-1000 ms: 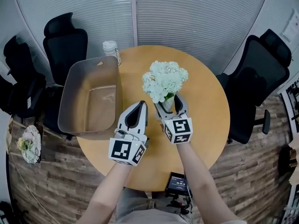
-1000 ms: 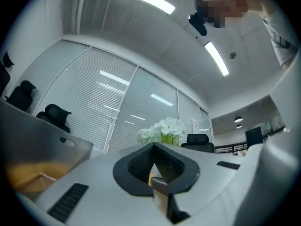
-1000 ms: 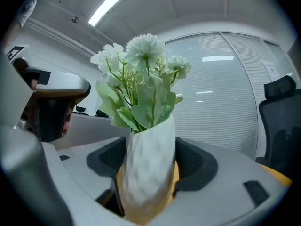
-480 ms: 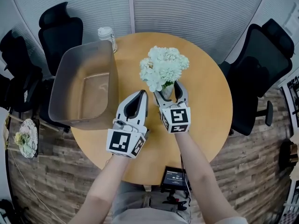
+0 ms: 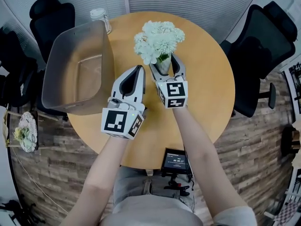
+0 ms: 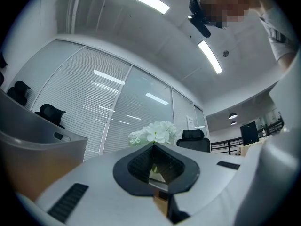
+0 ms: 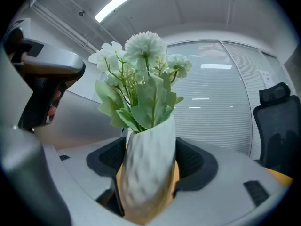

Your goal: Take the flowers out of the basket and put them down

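Observation:
White flowers (image 5: 159, 40) with green leaves stand in a small white textured vase (image 5: 163, 66). My right gripper (image 5: 164, 62) is shut on this vase over the middle of the round wooden table (image 5: 207, 79); the vase (image 7: 148, 173) stands upright between the pads. Whether its base touches the table I cannot tell. The grey basket (image 5: 106, 65) stands at the table's left, with nothing inside that I can see. My left gripper (image 5: 138, 69) hovers between basket and vase, its jaws together and holding nothing. From the left gripper view the flowers (image 6: 153, 133) show just beyond the jaw tips.
A clear bottle (image 5: 99, 17) with a white cap stands behind the basket. Black office chairs (image 5: 263, 55) ring the table. A small black device (image 5: 175, 161) sits by the table's near edge. Window blinds close off the far side.
My right gripper has sunk a little towards the table with the vase of flowers. The left gripper has hardly moved. The head view has shifted, so everything sits higher in the picture.

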`<state>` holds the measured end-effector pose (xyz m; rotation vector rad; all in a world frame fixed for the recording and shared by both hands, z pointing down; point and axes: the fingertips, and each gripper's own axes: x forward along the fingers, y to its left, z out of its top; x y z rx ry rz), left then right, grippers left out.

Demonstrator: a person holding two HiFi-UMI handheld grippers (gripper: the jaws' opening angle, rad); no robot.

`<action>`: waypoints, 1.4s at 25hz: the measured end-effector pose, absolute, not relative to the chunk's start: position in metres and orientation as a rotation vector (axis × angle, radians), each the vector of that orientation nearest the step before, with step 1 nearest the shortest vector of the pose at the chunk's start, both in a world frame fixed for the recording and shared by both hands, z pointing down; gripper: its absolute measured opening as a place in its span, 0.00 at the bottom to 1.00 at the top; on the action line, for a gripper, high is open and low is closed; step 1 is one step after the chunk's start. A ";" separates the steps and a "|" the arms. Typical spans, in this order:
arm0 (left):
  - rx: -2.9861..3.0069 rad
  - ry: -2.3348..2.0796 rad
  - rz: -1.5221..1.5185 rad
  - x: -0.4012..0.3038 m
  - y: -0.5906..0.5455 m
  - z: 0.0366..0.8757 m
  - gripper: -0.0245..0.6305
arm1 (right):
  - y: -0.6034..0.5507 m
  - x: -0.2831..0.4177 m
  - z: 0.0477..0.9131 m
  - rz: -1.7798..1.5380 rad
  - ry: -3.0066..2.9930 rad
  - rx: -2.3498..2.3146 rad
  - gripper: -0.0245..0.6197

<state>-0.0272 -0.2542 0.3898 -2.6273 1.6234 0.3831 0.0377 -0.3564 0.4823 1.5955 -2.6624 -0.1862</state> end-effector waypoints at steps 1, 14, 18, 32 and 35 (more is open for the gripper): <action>-2.627 1.625 0.382 -0.027 -0.256 0.390 0.04 | -0.358 0.037 0.484 -0.184 -2.657 1.599 0.57; -2.655 1.626 0.334 -0.018 -0.260 0.408 0.04 | -0.359 0.033 0.491 -0.220 -2.647 1.593 0.57; -2.652 1.630 0.330 -0.020 -0.263 0.407 0.04 | -0.360 0.030 0.490 -0.224 -2.649 1.569 0.57; -2.642 1.656 0.327 -0.026 -0.262 0.410 0.04 | -0.354 0.021 0.495 -0.293 -2.622 1.488 0.57; -2.640 1.656 0.329 -0.028 -0.262 0.409 0.04 | -0.350 0.020 0.495 -0.314 -2.621 1.483 0.57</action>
